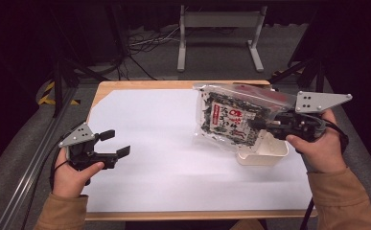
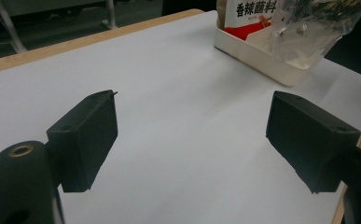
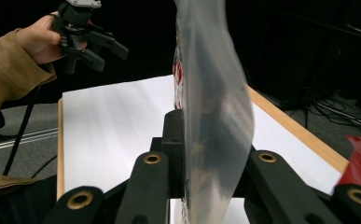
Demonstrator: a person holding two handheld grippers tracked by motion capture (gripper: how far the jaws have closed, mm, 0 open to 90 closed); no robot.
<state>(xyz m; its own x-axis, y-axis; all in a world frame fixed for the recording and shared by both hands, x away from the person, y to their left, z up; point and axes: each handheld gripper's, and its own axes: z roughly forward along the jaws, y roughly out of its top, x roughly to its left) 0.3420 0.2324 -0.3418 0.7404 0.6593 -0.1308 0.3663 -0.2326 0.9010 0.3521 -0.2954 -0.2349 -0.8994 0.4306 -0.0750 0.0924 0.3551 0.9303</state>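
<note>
Snack bag [image 1: 233,117], clamped by the right gripper [image 1: 268,125], hides its jaws; left gripper [image 1: 116,143] gapes empty.

Clear bag [image 1: 235,116] with dark flecks and red-white label, cream tray [image 1: 263,154], white tabletop [image 1: 173,158]

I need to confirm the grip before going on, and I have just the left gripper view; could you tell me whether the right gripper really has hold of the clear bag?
Observer: Yes, the right gripper is shut on the edge of the clear bag, which hangs lifted above the white tray.
Operator: Thank you. Is anything near my left gripper?
Observer: No, the left gripper hovers open over the white sheet, apart from the tray.
</note>
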